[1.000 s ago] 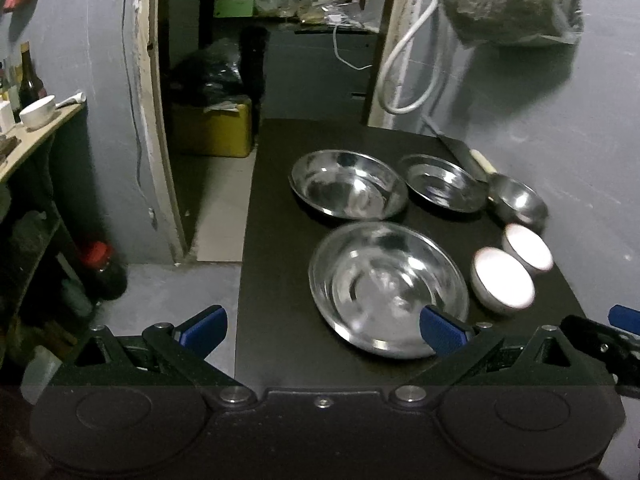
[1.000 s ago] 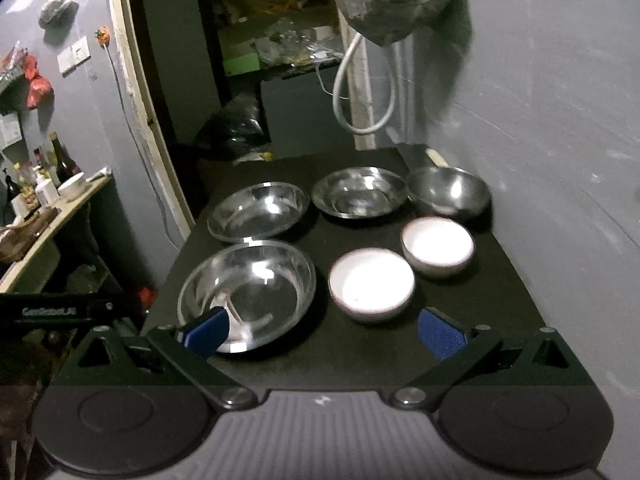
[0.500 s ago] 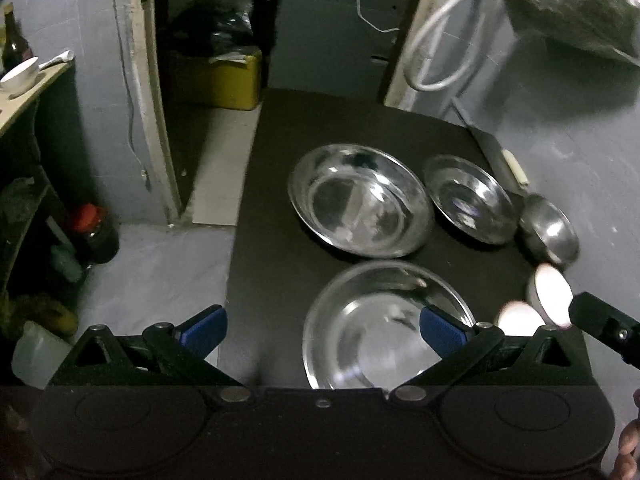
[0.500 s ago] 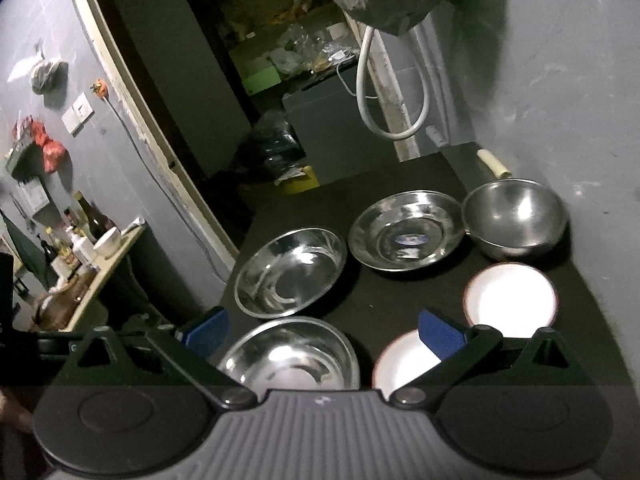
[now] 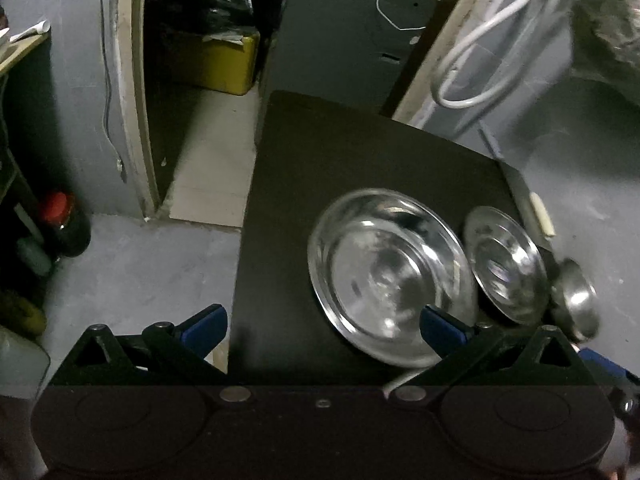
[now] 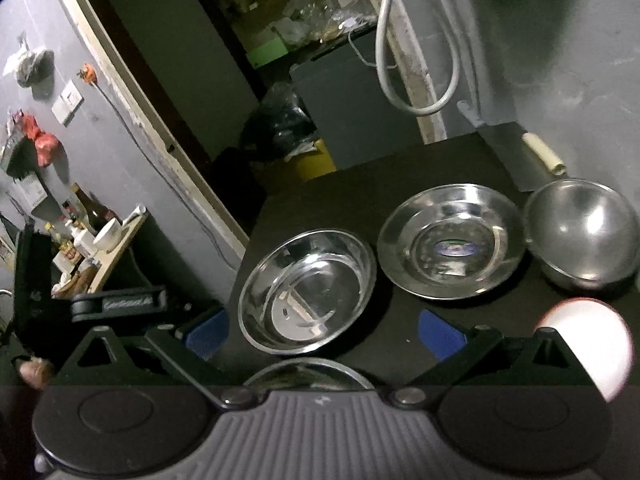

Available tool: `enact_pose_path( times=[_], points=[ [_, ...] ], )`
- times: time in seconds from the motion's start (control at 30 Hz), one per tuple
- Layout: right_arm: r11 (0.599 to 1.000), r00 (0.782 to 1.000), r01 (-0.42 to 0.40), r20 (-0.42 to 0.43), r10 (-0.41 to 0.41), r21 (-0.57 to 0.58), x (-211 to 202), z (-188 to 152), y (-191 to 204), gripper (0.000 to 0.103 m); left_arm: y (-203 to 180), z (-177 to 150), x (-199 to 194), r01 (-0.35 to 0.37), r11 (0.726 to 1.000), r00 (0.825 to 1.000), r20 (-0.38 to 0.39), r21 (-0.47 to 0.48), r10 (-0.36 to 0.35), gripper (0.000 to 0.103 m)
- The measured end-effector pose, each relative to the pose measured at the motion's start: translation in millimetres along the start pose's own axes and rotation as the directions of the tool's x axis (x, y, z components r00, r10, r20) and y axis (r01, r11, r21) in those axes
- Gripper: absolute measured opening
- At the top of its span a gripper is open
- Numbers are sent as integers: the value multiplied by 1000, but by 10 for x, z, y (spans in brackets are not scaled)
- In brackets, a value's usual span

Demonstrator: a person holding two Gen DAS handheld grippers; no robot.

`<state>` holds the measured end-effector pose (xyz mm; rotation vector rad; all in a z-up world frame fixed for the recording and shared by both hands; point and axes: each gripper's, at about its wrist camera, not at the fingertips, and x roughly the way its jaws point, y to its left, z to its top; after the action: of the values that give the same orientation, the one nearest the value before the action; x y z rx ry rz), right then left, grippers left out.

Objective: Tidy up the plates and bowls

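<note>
Steel plate point(image 5: 390, 276) lies on the black table point(image 5: 320, 152) just ahead of my left gripper point(image 5: 322, 326), jaws apart and empty like my right gripper point(image 6: 322, 330), so I should pinch its near rim squarely.

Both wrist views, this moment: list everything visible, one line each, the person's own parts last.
Table: one, black, by the grey wall.
Steel plates: three; large left, smaller beside it, third at the near edge, mostly hidden.
Steel bowl: one, silver, right end of the back row.
White bowl: one, near right.
Knife: one, pale handle, back right.
Yellow bin: one, floor in the doorway.
Red-capped jar: one, dark, floor left.
Shelf with bottles: one, left wall.
Left gripper: open, empty.
Right gripper: open, empty.
</note>
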<state>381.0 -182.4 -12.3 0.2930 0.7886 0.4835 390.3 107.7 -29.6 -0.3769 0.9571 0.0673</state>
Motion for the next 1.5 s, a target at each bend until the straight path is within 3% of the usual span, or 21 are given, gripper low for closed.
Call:
enact_pose_path(
  times=[0.13,0.37,0.6,0.67,0.8,1.1,1.17,1.3,1.5],
  points=[
    [998,999,52,-17,-52,34,315,-20,37,103,64,171,249,-18,1000,999,-33,-18,17,102],
    [971,993,114,-29,-110,210,750,-128,-63,103,133,311,592,-12,999,997,-74,-44,9,102],
    [955,984,171,5,-178,244,895,-141,-111,102,167,332,748,9,998,997,-81,-54,-13,101],
    [953,986,155,14,-164,262,898,-143,-118,95,150,305,742,6,999,998,-64,-36,-8,100],
    [952,987,155,-2,-160,264,976,-135,-107,83,83,301,743,35,999,998,-49,2,-35,86],
    [951,989,142,-7,-146,276,1037,-170,-41,44,21,304,778,114,993,992,-52,18,-113,47],
    [949,988,148,-7,-152,279,1035,-173,-46,37,24,298,784,117,993,992,-51,12,-116,44],
    [940,988,149,-5,-156,306,1011,-180,-116,26,85,293,796,94,996,995,-30,-13,-94,21],
    [934,987,156,-17,-159,322,998,-189,-165,11,161,287,799,94,995,995,-28,-28,-95,10]
  ],
)
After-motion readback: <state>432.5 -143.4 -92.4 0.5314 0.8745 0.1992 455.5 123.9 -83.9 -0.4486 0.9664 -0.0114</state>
